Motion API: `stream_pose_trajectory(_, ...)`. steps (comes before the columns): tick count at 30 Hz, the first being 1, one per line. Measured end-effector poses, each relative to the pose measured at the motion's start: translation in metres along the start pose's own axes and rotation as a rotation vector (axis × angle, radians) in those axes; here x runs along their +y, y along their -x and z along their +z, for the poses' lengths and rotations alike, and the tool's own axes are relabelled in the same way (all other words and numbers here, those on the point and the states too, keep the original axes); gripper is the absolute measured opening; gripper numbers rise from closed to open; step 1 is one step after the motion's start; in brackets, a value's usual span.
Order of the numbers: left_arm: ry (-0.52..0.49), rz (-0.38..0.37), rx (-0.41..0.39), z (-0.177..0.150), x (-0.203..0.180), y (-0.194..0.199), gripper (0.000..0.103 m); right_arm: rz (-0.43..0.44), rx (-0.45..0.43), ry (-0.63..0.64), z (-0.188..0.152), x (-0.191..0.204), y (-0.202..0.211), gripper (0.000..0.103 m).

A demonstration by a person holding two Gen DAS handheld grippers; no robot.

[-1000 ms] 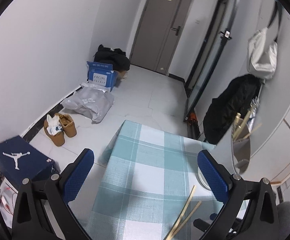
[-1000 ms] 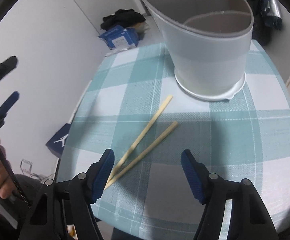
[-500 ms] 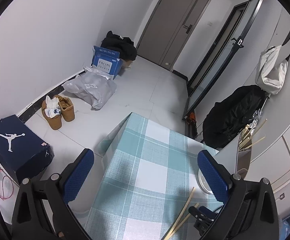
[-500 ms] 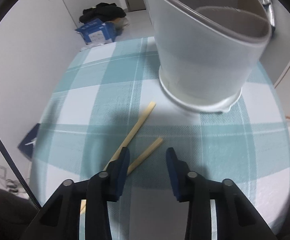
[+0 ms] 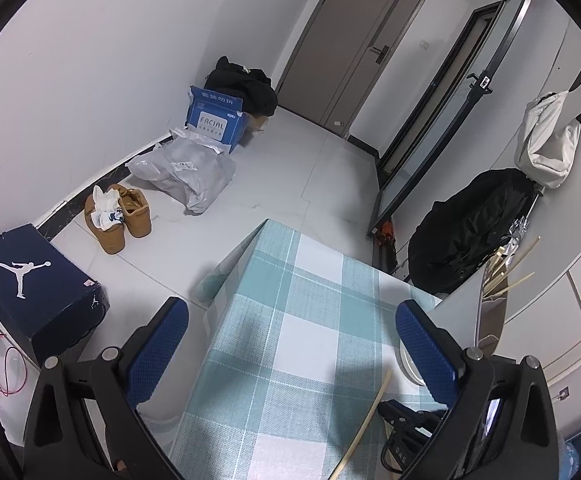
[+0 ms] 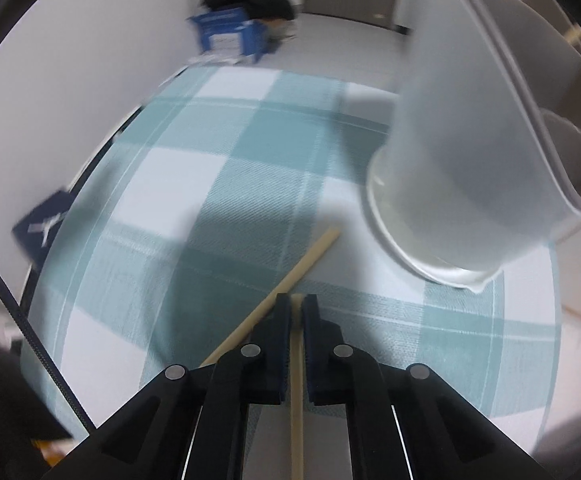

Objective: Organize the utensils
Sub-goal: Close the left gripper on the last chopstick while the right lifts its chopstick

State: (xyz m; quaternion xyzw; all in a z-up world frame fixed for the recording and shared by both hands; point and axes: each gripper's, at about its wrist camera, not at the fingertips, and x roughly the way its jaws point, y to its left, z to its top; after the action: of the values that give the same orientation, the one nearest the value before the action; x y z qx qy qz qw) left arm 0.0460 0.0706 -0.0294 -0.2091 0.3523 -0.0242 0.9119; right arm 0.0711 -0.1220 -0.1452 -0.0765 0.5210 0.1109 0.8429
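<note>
Right wrist view: the right gripper [image 6: 297, 305] has just squeezed shut on one chopstick [image 6: 296, 392] lying on the checked tablecloth [image 6: 162, 184]. The other chopstick [image 6: 286, 280] lies beside it, near the white utensil holder [image 6: 470, 152]. Now that stick looks ready to be lifted into the holder, while the left gripper [image 5: 290, 344] is spread wide and holds nothing.

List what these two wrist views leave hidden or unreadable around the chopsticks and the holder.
- Held chopstick, right wrist view: its gripped stretch is hidden between the pads of the right tool.
- Loose chopstick, same view: its near end runs under the tool.
- Holder, same view: top cut off by the frame, so its contents barely show.
- Holder, left wrist view: mostly behind a finger of the left tool.
</note>
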Motion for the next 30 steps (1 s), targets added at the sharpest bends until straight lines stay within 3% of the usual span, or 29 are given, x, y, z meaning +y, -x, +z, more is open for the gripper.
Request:
stream_pose_trajectory(8, -0.001, 0.025, 0.011, 0.000, 0.000, -0.004, 0.102, 0.058, 0.035, 0.191, -0.014, 0.006, 0.008, 0.005)
stream_pose_trajectory(13, -0.022, 0.056, 0.009, -0.002, -0.002, -0.006, 0.102, 0.067, 0.026, 0.234, -0.018, 0.011, 0.013, 0.005)
stream_pose_trajectory(21, -0.087, 0.085, 0.049, -0.011, -0.017, -0.019, 0.102, 0.174, -0.084, 0.093, -0.021, -0.012, 0.049, 0.005)
stream_pose_trajectory(27, -0.172, 0.117, 0.052, -0.020, -0.042, -0.024, 0.102, 0.292, -0.175, -0.072, -0.011, -0.054, 0.068, 0.005)
stream_pose_trajectory(30, -0.219, 0.128, 0.102, -0.029, -0.055, -0.038, 0.102, 0.308, -0.241, -0.101, -0.012, -0.070, 0.082, 0.005)
